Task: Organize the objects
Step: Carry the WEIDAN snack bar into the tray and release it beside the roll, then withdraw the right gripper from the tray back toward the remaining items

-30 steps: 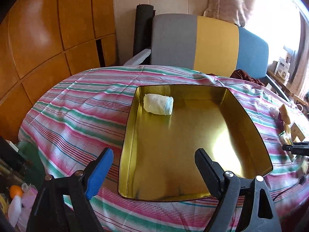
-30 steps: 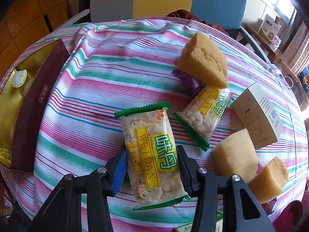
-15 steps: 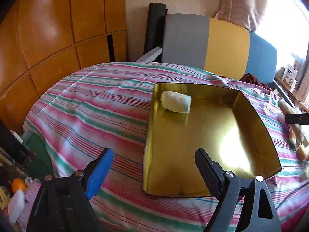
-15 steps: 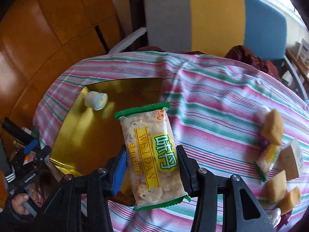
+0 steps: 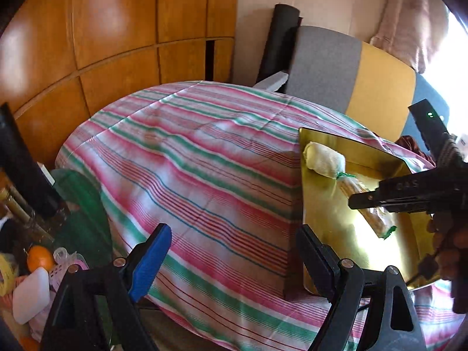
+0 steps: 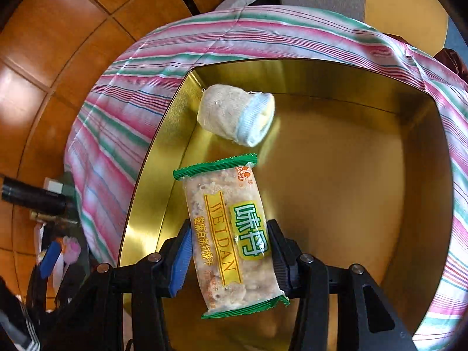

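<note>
While the right tongs (image 6: 226, 256) grip a snack packet (image 6: 232, 234) by its two long sides, the packet hangs over the near left part of the gold tray (image 6: 365, 204). Just beyond its far end, a rolled sock (image 6: 235, 117) lies in the tray's far left corner. To the left of the tray, the left tongs (image 5: 231, 259) stand wide apart and empty above the striped cloth (image 5: 190, 161) of the bench.

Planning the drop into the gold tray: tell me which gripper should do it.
Right. The right gripper is shut on the snack packet and hangs over the gold tray, beside the rolled sock. The left gripper is open, empty, over the striped cloth.
</note>
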{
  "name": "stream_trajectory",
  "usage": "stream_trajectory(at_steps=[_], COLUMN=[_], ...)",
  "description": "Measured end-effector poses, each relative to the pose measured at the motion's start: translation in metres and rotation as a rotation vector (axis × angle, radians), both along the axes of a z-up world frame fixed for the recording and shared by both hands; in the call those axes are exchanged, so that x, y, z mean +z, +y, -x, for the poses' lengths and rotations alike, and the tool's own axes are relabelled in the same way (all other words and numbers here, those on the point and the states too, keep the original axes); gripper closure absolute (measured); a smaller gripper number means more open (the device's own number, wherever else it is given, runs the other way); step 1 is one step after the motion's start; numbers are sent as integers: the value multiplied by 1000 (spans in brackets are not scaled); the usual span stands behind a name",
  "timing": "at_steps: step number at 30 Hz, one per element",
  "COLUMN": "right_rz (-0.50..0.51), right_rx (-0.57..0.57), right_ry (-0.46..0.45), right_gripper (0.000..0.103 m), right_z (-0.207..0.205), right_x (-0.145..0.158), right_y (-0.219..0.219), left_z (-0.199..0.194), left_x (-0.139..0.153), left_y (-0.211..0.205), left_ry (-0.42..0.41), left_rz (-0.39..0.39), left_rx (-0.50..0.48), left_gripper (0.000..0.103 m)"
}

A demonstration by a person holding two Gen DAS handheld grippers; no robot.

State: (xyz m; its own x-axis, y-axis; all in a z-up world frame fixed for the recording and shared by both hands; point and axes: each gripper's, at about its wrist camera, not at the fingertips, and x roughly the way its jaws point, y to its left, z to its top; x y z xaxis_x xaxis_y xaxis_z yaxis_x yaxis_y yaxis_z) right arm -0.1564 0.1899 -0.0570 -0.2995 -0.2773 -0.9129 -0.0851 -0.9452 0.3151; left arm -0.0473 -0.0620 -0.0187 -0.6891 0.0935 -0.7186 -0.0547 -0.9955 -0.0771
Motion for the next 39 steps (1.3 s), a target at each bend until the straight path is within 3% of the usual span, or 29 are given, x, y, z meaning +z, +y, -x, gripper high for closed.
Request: stream_trajectory(at_steps=[5,11,17,27,39], right_rz=[2,214,213,5,-194], right_rx=[-73,-207,-162,-50,-37], right_ry=[-19,-47,2,183,324], right_gripper=[54,52,52,52,52], right_z=[18,32,15,-38,-112], right_x=[-4,-23,-15,24,48], right_y=[-8,-4,-5,-3,16], left_z=[4,3,3,-3,-12], left_x=[-7,-7,-8,3,10], left_y=[-5,-6,-6,2,19], left_ry=[-23,-22,-21,16,40], left_rz=[-15,-21,-14,0,14], left_rx=[8,11,15,-8,-66], left_gripper=[16,16,16,16,16])
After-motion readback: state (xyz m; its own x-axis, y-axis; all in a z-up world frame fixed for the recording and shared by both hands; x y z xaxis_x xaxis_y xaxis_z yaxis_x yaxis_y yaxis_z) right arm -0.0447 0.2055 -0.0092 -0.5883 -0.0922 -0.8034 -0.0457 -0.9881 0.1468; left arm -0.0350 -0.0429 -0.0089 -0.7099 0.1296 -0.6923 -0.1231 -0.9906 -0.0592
